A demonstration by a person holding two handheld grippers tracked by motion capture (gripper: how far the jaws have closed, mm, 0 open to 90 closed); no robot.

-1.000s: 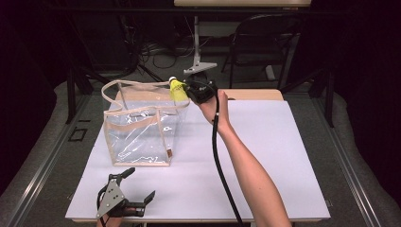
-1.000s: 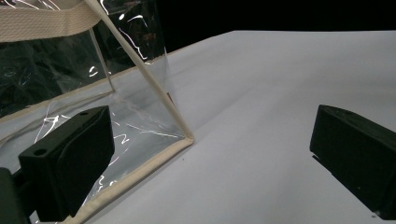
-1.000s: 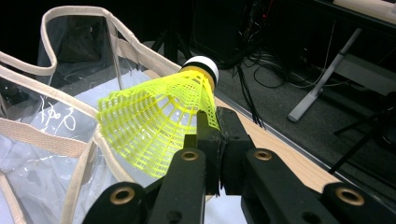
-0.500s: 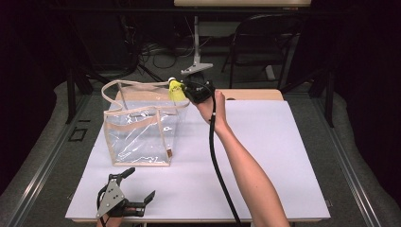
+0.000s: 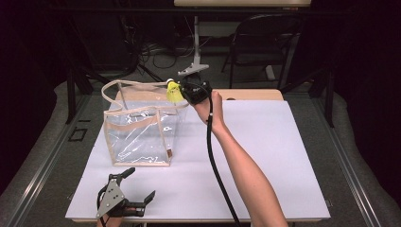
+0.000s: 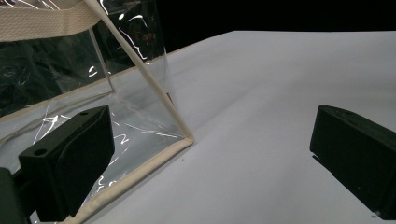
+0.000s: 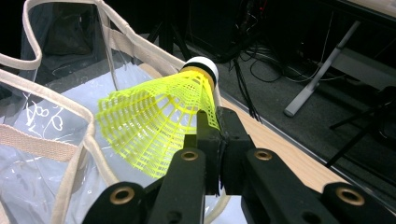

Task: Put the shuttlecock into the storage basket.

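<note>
Gripping a yellow shuttlecock by its skirt edge, right gripper shut on it at the far right rim of the clear bag; cork tip toward 12 o'clock; bag mouth at 8 o'clock. Left gripper: open, empty, well apart.

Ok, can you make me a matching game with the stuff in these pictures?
Things:
1. shuttlecock
2. bag
3. left gripper
4. table

Descriptions:
A. see-through with beige trim
B. white and flat
C. yellow, pinched at its skirt's edge in the right gripper
D. jaws wide open, near the table's front edge

Pairs: 1-C, 2-A, 3-D, 4-B
</note>
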